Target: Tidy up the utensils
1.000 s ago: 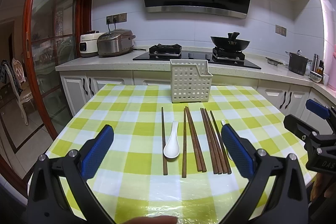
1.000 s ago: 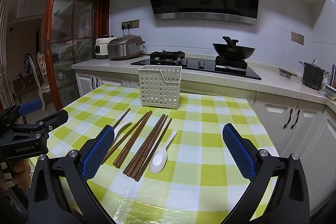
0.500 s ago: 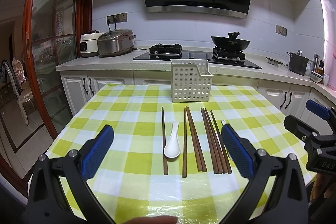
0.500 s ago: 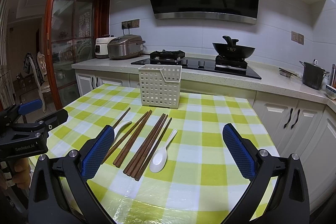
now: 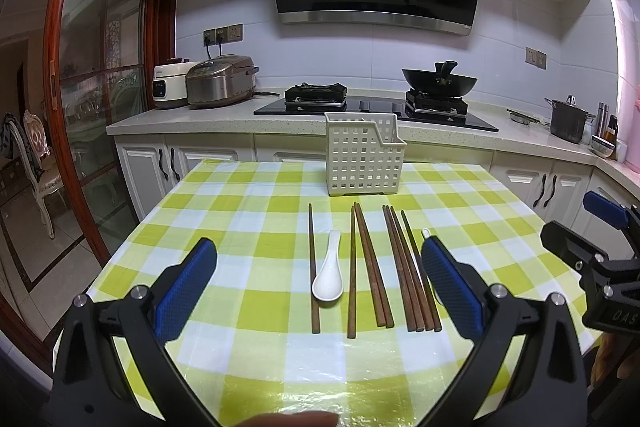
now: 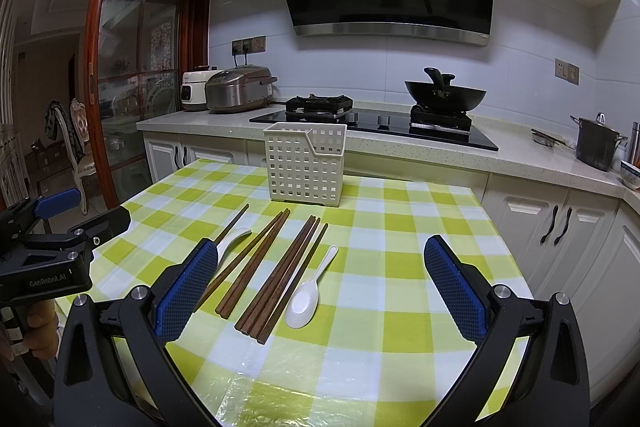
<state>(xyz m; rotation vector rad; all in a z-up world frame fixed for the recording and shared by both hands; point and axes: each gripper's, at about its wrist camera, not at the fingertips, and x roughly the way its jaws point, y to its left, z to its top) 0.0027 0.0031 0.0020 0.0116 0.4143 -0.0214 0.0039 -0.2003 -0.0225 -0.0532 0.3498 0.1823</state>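
Both jaws gape wide and empty, left gripper (image 5: 320, 291) and right gripper (image 6: 320, 291) unmoved over the last second, so we have sorted nothing yet. Chopsticks (image 5: 404, 267) and white spoons (image 5: 329, 277) lie before the slotted basket (image 5: 364, 161) on the checked desk (image 5: 248, 223); beyond it, the stove (image 5: 372, 105).

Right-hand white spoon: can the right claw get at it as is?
Probably yes. The right claw is open and empty, and the spoon lies flat between its fingers' line of sight with nothing on top. The chopsticks sit close alongside its handle, so clearance there is tight.
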